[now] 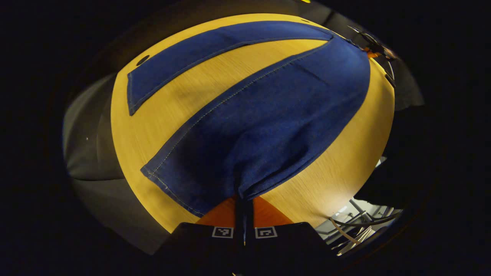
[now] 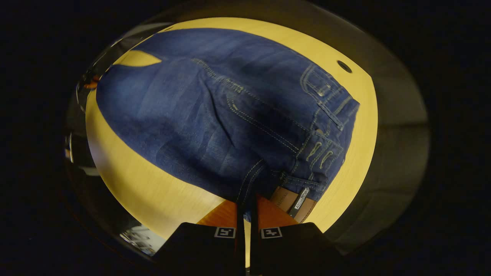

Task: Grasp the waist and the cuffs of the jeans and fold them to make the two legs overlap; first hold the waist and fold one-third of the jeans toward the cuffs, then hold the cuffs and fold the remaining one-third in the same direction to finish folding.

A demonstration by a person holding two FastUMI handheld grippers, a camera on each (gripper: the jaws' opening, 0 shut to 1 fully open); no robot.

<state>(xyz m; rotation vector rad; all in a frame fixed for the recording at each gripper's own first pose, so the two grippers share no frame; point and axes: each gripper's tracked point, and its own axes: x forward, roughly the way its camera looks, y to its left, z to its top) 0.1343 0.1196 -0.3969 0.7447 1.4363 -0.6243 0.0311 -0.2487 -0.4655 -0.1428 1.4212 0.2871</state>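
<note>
Dark blue jeans [image 1: 268,115] lie spread on a yellow wooden table [image 1: 161,126], the two legs apart in a V. In the left gripper view my left gripper [image 1: 244,199] is shut on the cuff end of the near leg, the denim bunching up into its fingers. The far leg [image 1: 215,50] lies flat beyond it. In the right gripper view my right gripper [image 2: 248,203] is shut on the waist edge of the jeans [image 2: 215,115], close to a brown leather patch [image 2: 293,201] and the belt loops [image 2: 322,90].
A small round hole [image 2: 344,66] is set in the table top near the waist; the same hole [image 1: 142,59] sits by the far cuff. The table's rounded edge runs close below both grippers. Metal framing and cables [image 1: 356,226] lie beyond the edge at lower right.
</note>
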